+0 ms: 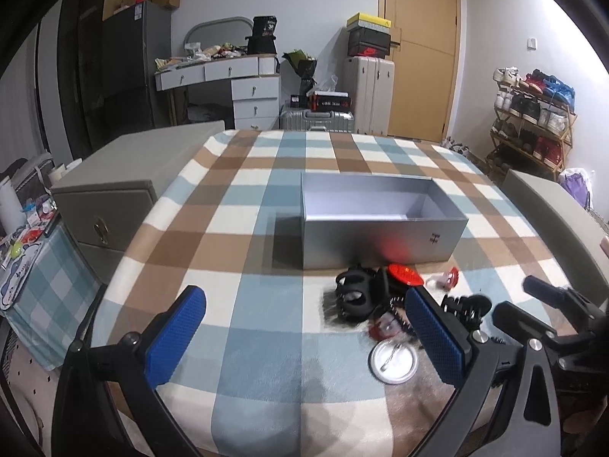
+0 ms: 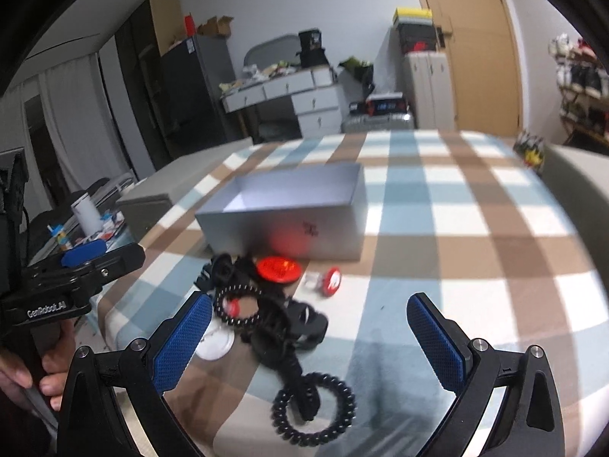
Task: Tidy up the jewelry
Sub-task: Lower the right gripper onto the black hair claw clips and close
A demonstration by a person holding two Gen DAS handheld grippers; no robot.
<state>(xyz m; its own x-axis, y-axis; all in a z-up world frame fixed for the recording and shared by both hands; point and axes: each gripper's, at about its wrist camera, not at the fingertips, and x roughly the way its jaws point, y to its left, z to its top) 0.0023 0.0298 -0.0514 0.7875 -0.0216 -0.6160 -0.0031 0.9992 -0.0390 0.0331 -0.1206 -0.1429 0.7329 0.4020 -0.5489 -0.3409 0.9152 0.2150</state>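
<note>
An open grey box stands empty on the checked cloth. In front of it lies a pile of accessories: a black claw clip, a red round badge, a small red and clear piece, a white round badge and black coil hair ties. My left gripper is open and empty, just left of the pile. My right gripper is open and empty, hovering over the pile.
The checked cloth covers a table. A grey cabinet stands at its left. A side table with clutter is further left. A shoe rack and a door are behind.
</note>
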